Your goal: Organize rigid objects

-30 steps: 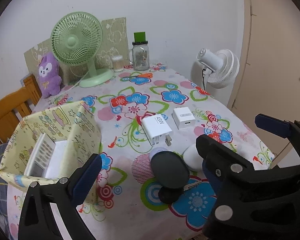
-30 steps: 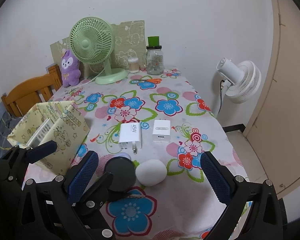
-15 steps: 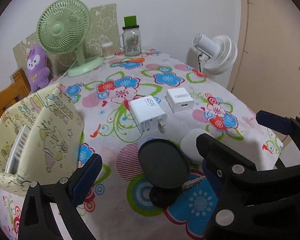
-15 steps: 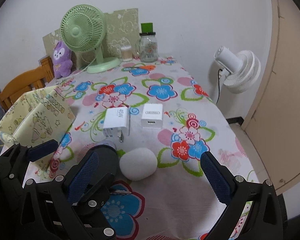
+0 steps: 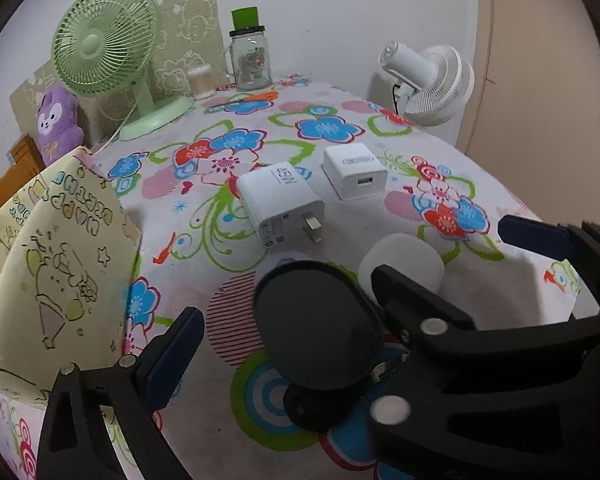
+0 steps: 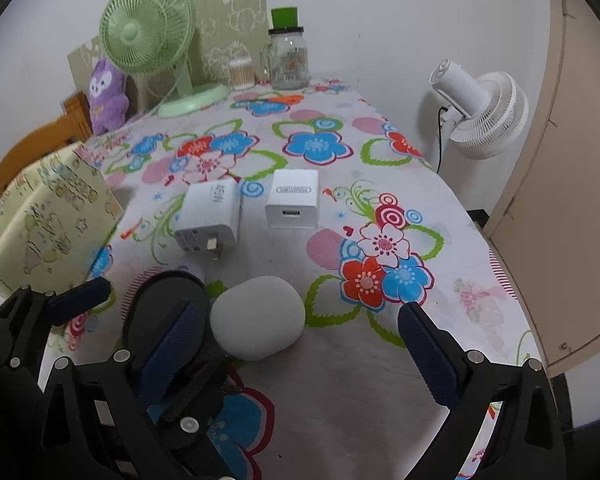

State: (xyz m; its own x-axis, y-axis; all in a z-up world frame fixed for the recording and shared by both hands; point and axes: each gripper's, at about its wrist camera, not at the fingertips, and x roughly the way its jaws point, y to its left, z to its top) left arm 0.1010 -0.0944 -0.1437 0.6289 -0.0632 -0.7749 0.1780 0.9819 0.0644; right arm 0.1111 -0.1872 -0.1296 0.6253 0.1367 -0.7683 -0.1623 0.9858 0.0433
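A: Legible markings?
B: Left charger (image 6: 210, 216) reads "45W"; right charger (image 6: 293, 200) label illegible. Both lie on counter (image 6: 380, 360).
A: Gripper state?
B: Left gripper (image 5: 284, 328) and right gripper (image 6: 296, 340): wide open, empty.

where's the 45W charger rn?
In both wrist views the 45W charger lies flat mid-table, prongs toward the grippers, just left of the smaller white charger and beyond the black round stand.

Both grippers hang low, side by side. The left gripper (image 5: 284, 320) has its jaws spread wide, nothing between the fingers. The right gripper (image 6: 296, 344) is likewise spread wide and holds nothing.
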